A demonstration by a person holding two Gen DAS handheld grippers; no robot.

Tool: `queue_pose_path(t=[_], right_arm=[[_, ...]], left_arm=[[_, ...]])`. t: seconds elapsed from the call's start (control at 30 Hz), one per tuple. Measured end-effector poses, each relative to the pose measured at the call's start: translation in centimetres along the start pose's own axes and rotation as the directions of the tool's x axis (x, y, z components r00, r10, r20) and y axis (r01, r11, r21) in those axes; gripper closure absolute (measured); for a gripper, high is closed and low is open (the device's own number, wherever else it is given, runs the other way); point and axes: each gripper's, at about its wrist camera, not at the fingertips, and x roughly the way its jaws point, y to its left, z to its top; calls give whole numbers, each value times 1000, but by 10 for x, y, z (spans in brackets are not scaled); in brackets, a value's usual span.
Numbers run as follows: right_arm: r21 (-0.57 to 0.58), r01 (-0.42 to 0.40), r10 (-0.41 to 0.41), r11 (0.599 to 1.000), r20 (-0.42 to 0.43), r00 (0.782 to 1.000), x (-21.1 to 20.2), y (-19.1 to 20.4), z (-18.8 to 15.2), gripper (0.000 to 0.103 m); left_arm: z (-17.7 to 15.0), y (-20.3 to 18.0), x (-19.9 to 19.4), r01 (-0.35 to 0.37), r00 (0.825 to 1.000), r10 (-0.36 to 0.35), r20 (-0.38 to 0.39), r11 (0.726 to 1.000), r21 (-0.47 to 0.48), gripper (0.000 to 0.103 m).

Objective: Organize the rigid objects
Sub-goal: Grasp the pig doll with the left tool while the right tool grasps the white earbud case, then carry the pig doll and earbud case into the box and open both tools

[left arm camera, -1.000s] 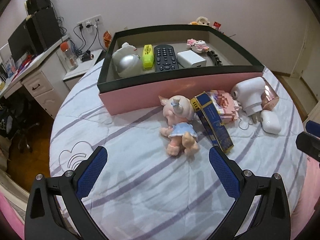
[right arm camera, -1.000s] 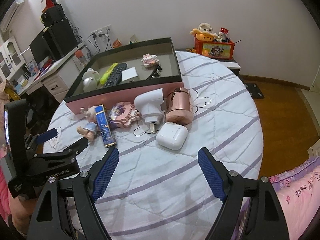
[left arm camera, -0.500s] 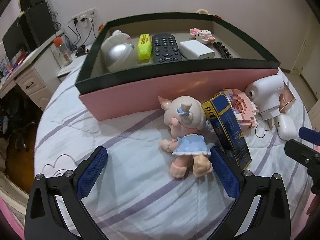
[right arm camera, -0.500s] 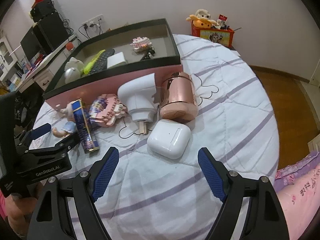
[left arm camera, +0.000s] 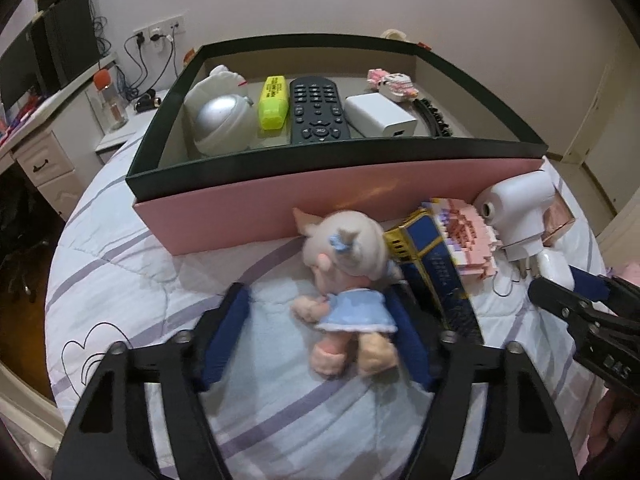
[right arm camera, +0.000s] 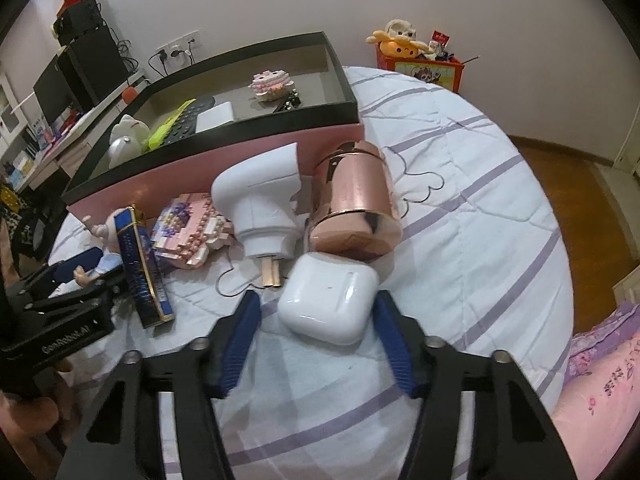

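Both hand-held grippers closing at once: doll on the left, earbud case on the right.

Left hand-held gripper [left arm camera: 316, 338] is about half open, jaws closing w/ the small doll [left arm camera: 347, 280] between them; right pad looks at or near the blue dress, left pad well clear, so no grip yet. Doll lies on the striped bedspread [right arm camera: 480, 208], just in front of the pink box [left arm camera: 304, 200]. Prob. light, hard moulded body; take it across the torso, not the thin legs. Right hand-held gripper [right arm camera: 316, 334] is narrower, also closing, straddling the white earbud case [right arm camera: 330, 304], which sits against the rose-gold cylinder [right arm camera: 354, 204] beside a white plug adapter [right arm camera: 264, 196]. Case is smooth, glossy, rounded: slippery, so pinch the flat sides square-on. Bed is soft, things may sink or tip.
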Motion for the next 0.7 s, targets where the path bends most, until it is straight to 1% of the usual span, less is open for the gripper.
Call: queue_pose_path(t=[0.03, 0.07, 0.1, 0.2, 0.27, 0.37, 0.57, 0.7], right_arm=[[2, -7, 7, 1000, 3, 1000, 0, -2, 0, 55], [2, -11, 11, 1000, 8, 1000, 0, -3, -1, 55], [-2, -8, 8, 1000, 11, 1000, -1, -3, -2, 55], [-9, -3, 4, 1000, 18, 1000, -3, -2, -5, 55], [-8, -15, 15, 1000, 18, 1000, -6, -3, -7, 55], [-2, -30, 30, 1000, 18, 999, -12, -5, -10, 55], [-1, -60, 60, 998, 34, 998, -29, -3, -13, 55], [-6, -82, 82, 997, 50, 995, -40, 0, -11, 55]], left_arm=[[0, 0, -1, 9, 1000, -9, 2, 1000, -1, 43], [-1, -1, -1, 18, 1000, -18, 4, 1000, -1, 51], [-1, -2, -3, 28, 1000, -28, 4, 1000, 0, 56], [-3, 1, -5, 47, 999, -47, 8, 999, -23, 56], [-5, 6, -8, 67, 998, -67, 13, 997, -48, 56], [-10, 11, -14, 76, 997, -75, 17, 995, -65, 56], [-20, 22, -29, 74, 997, -73, 16, 993, -91, 56], [-24, 29, -44, 57, 998, -55, 28, 993, -100, 56]])
